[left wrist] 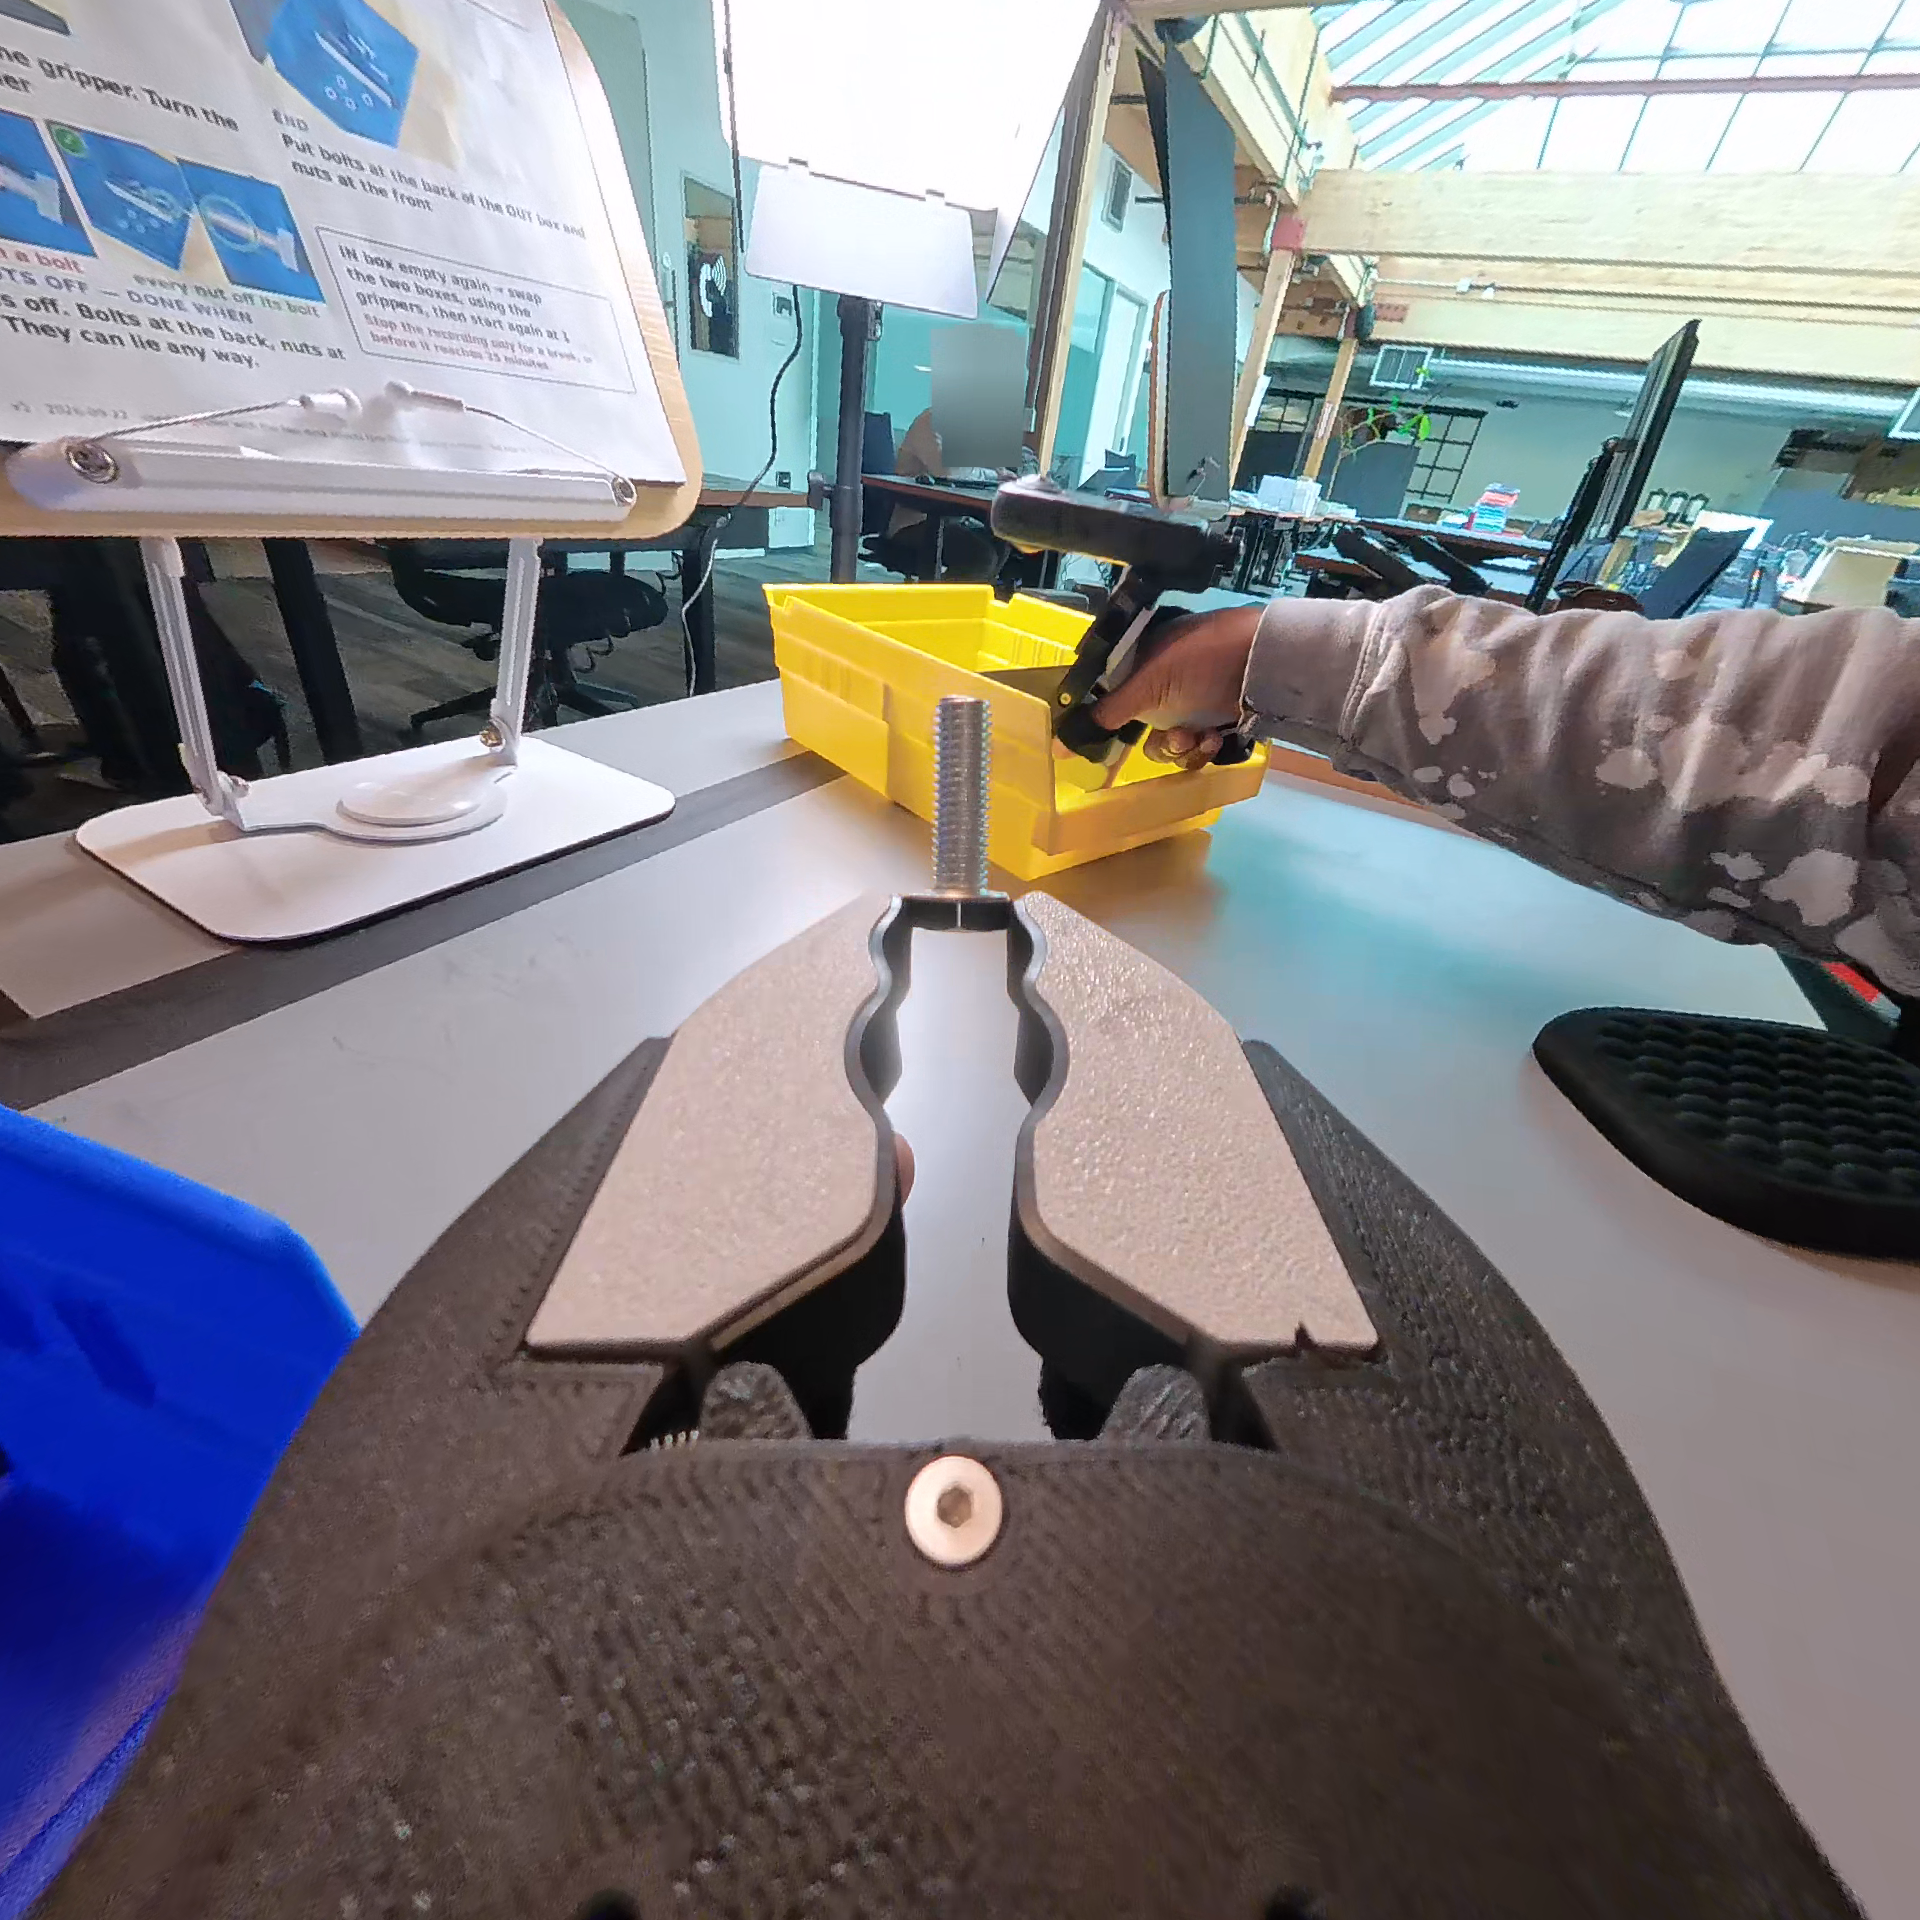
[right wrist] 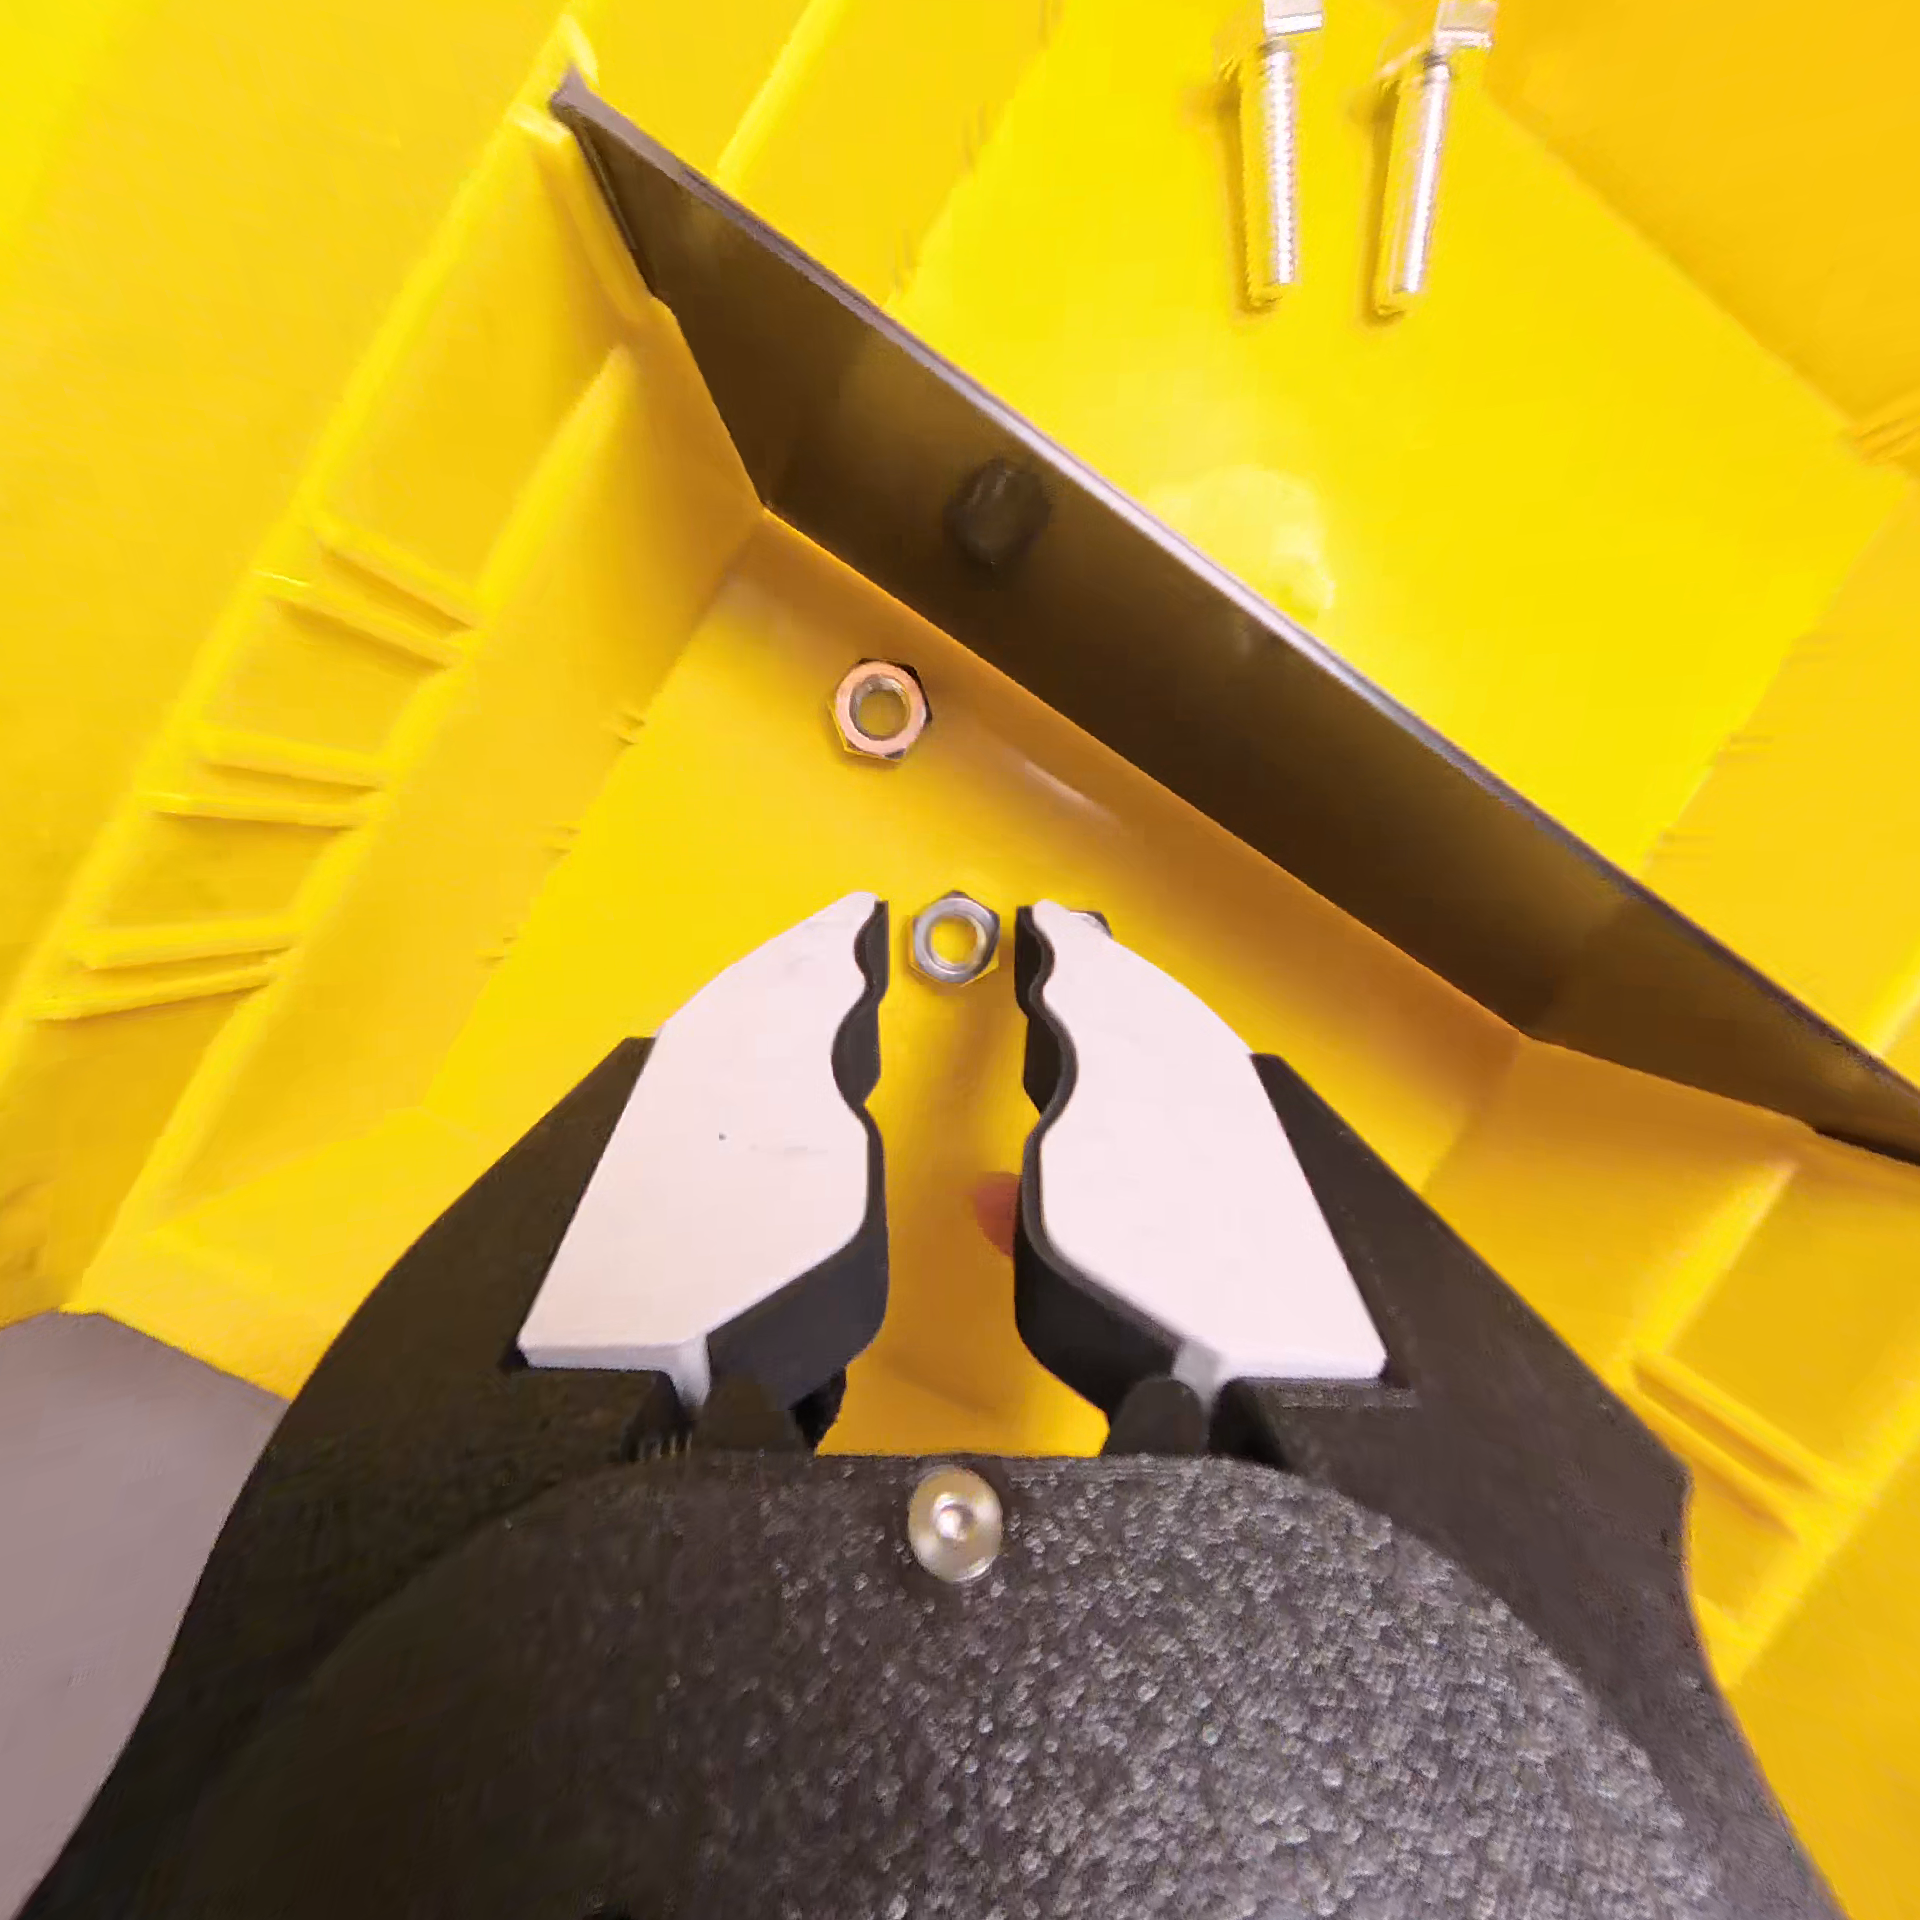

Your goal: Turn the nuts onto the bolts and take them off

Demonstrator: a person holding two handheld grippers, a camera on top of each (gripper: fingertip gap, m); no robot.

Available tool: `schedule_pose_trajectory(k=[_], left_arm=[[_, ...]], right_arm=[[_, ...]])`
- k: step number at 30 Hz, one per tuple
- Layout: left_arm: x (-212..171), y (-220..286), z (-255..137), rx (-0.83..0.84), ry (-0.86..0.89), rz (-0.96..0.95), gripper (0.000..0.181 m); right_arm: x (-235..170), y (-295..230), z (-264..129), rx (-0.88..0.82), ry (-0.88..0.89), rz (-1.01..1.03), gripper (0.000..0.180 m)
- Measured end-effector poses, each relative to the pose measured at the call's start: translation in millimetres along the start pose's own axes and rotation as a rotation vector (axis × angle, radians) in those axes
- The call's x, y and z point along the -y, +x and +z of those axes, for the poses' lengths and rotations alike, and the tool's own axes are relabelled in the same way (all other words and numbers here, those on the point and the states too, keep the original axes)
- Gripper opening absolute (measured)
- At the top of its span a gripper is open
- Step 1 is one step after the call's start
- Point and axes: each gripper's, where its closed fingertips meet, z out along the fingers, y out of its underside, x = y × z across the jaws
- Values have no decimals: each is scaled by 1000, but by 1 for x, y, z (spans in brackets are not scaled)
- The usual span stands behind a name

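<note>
Fingertips of our left gripper pinch the head of a threaded silver steel bolt, shank upright above the grey table. Our right gripper, fingers spread, straddles a small silver hex nut on the yellow plastic bin floor.

White document stand on table; black mat right.

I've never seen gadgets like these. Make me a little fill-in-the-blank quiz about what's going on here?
1. The left gripper holds a bolt by its ____.
2. The right gripper reaches into a ____ bin.
3. Its open fingers sit on either side of a ____.
4. Beyond the black divider lie ____ bolts.

Answers: head; yellow; nut; two
</note>
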Motion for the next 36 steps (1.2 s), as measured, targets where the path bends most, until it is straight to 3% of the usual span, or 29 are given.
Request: schedule_pose_trajectory(k=[3,7,11,13,14,17,20,25,29,31,36], left_arm=[[-4,0,1,2,-11,2,18],[-8,0,3,5,-22,-4,18],[-10,0,5,6,-29,-3,18],[-11,1,5,6,-35,2,18],[-11,2,6,6,-38,5,18],[-14,4,7,4,-51,12,18],[-19,6,8,4,-73,17,18],[-31,13,13,-22,-132,48,18],[-42,32,20,-85,-204,120,18],[-54,44,23,-115,-300,170,18],[-80,68,26,-162,-464,306,18]], right_arm=[[15,-7,-15,31,106,-17,37],[29,-27,-57,154,288,-111,40],[-22,-51,-74,276,106,-391,50],[-52,-55,-68,255,-13,-527,44],[-60,-57,-63,221,-34,-587,33],[-56,-71,-58,80,56,-729,25],[-58,-106,-72,147,122,-782,18],[-55,-142,-120,151,222,-860,28],[-41,-216,-176,326,479,-900,28],[-48,-253,-192,398,555,-1012,29],[-74,-300,-169,297,520,-1392,30]])
